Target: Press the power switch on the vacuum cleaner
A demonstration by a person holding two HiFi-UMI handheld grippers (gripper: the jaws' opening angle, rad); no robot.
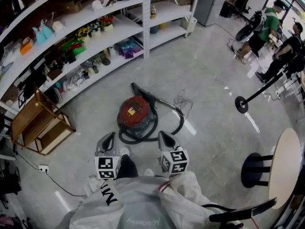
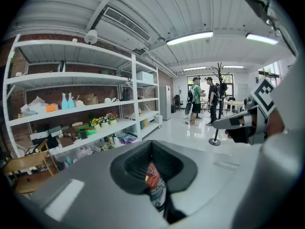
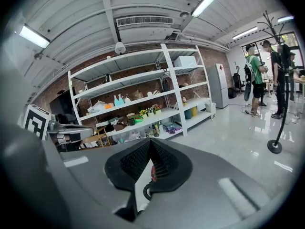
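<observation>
A red canister vacuum cleaner [image 1: 135, 112] lies on the grey floor, with its black hose [image 1: 177, 123] looped around it and a yellow label on top. Both grippers hover above the floor on the near side of it, apart from it. My left gripper [image 1: 112, 135] points at the vacuum's near left, and its jaws are shut with nothing in them. My right gripper [image 1: 161, 134] points at the hose's near right and is also shut and empty. In the left gripper view a sliver of the red vacuum [image 2: 152, 174] shows through the gap below the left gripper [image 2: 151, 143] tips. The right gripper [image 3: 150, 140] view shows a smaller red sliver.
White shelves [image 1: 90, 42] full of small goods line the far left wall. A wooden rack [image 1: 39, 125] stands at left, with a socket strip [image 1: 43, 168] and cable near it. A round table [image 1: 285, 168] and black chair are at right. A post's round base [image 1: 241, 104] and two people [image 1: 267, 32] are far right.
</observation>
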